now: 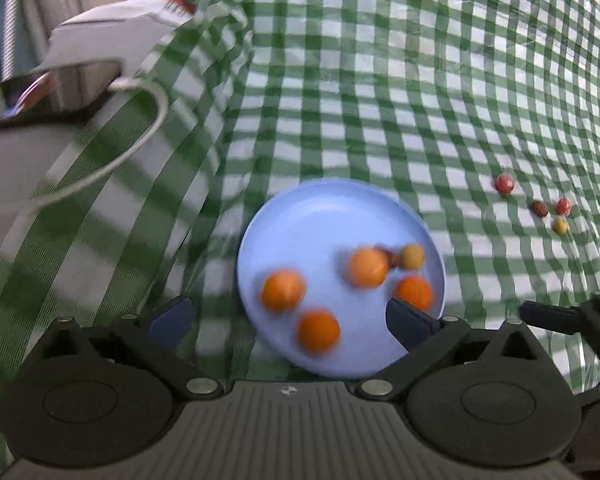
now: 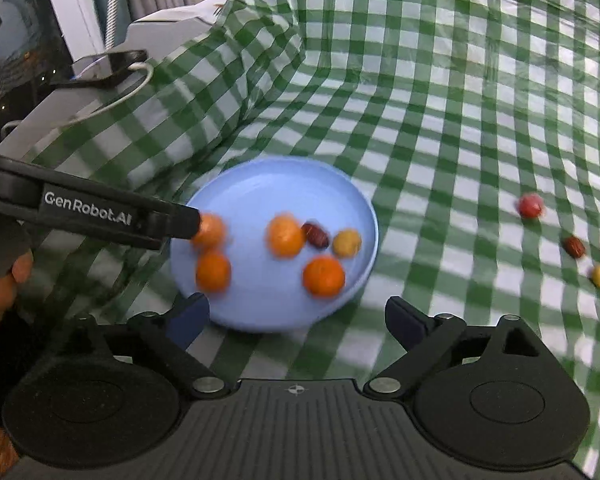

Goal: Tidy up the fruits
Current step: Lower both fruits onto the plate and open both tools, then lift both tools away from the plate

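Both hand-held grippers wide, empty; plate [image 2: 260,184] nearby; cloth [image 2: 440,120] rightward bare.

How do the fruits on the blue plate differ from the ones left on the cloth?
The plate fruits lie on the blue plate; the loose fruits lie on the checked cloth. The plate fruits are mostly large and orange; the loose fruits are all small: red, dark red, yellow. Neither group is gripped.
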